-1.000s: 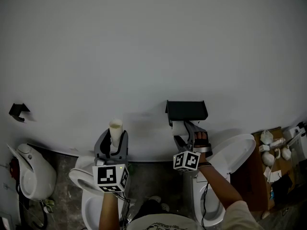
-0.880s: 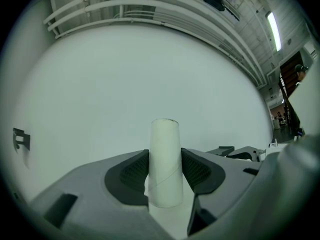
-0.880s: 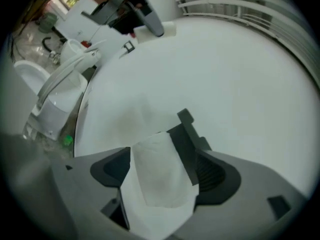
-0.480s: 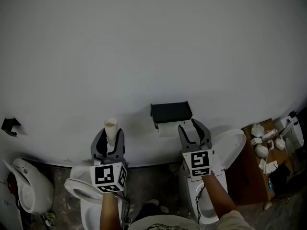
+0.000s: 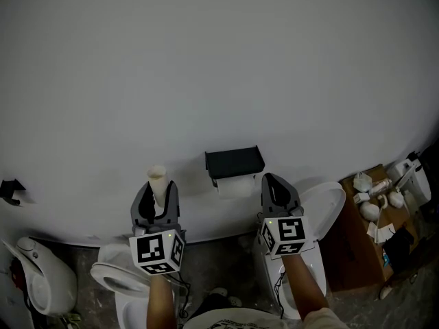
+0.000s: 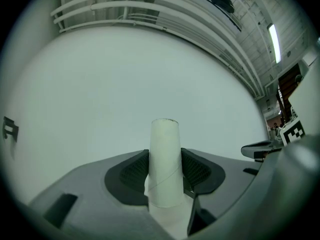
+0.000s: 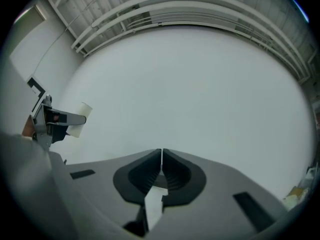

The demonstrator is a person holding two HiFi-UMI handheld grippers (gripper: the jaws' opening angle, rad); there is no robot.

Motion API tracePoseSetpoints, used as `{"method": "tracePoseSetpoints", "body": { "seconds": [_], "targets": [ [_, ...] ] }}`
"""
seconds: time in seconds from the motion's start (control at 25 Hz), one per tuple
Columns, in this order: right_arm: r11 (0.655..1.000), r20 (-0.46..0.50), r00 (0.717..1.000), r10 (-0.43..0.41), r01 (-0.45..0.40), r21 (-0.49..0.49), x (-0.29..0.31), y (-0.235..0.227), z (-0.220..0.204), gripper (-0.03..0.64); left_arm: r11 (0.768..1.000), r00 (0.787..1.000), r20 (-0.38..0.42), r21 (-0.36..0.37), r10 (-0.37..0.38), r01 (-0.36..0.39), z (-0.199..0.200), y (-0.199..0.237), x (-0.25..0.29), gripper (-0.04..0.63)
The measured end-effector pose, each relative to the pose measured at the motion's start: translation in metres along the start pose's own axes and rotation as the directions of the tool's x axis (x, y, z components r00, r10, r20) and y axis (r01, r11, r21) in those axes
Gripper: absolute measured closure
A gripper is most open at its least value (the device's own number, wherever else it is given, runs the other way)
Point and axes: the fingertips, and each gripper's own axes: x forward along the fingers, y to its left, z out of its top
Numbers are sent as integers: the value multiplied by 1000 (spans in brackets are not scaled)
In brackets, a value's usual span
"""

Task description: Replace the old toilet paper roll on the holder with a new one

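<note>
1. My left gripper (image 5: 157, 196) holds a bare cardboard tube (image 5: 157, 179). The tube stands up straight between the 2 jaws. The pads press on its sides, so the jaws sit fairly wide apart.
2. That gripper and the tube are to the left of the black holder (image 5: 234, 162) and a little lower than it. They do not touch the holder.
3. My right gripper (image 5: 271, 179) is just to the right of the holder and a bit lower. It points at the wall (image 5: 219, 60).
4. Its 2 jaws have just been closing. Now they meet tight, with nothing between them.
5. A white paper roll (image 5: 235, 186) hangs right under the holder, on its bar.
6. The holder is fixed to the wall.
7. Below the holder and to its left is 1 white toilet (image 5: 113, 278), under my left arm.
8. Below the holder and to its right is 1 more toilet (image 5: 328, 208) with its lid up.
9. Far to the right of the holder is a brown box (image 5: 357, 242) with small white things on top.
10. Far to the left of the holder, a small black hook (image 5: 10, 189) sticks out of the wall.
</note>
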Motion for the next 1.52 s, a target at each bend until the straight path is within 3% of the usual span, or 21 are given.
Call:
{"method": "tracePoseSetpoints", "body": {
  "seconds": [0.28,1.52],
  "targets": [
    [999,4,1000,-20,20,47,-1,-7,2,621,1000,1000,-2,5,-8,8,-2,-1,2,396],
    [999,0,999,-37,37,22,7,-20,-1,624,1000,1000,-3,19,-11,11,-3,-2,14,396]
  ]
}}
